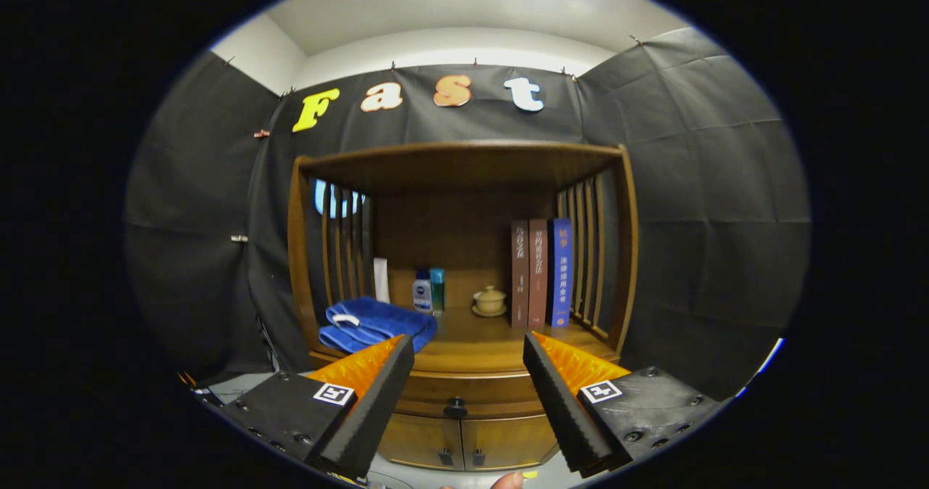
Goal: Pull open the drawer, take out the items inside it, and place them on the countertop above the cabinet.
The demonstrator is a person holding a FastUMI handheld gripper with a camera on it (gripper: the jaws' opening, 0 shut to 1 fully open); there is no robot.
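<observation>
A wooden cabinet (pixel 464 162) stands ahead against the booth wall. Its closed drawer (pixel 472 389) lies just under the countertop (pixel 472 344), with a dark round knob (pixel 455 406) in the middle. The knob sits between and beyond my fingers. My gripper (pixel 468 347) is open, its fingers spread wide and holding nothing, some way short of the drawer front. What is in the drawer is hidden.
On the countertop lie a folded blue towel (pixel 374 323), a white tube (pixel 381 280), two small bottles (pixel 428 290), a lidded ceramic cup (pixel 490 301) and three upright books (pixel 541 273). Two cupboard doors (pixel 464 442) sit below the drawer. A fingertip (pixel 508 480) shows by the fingers' base.
</observation>
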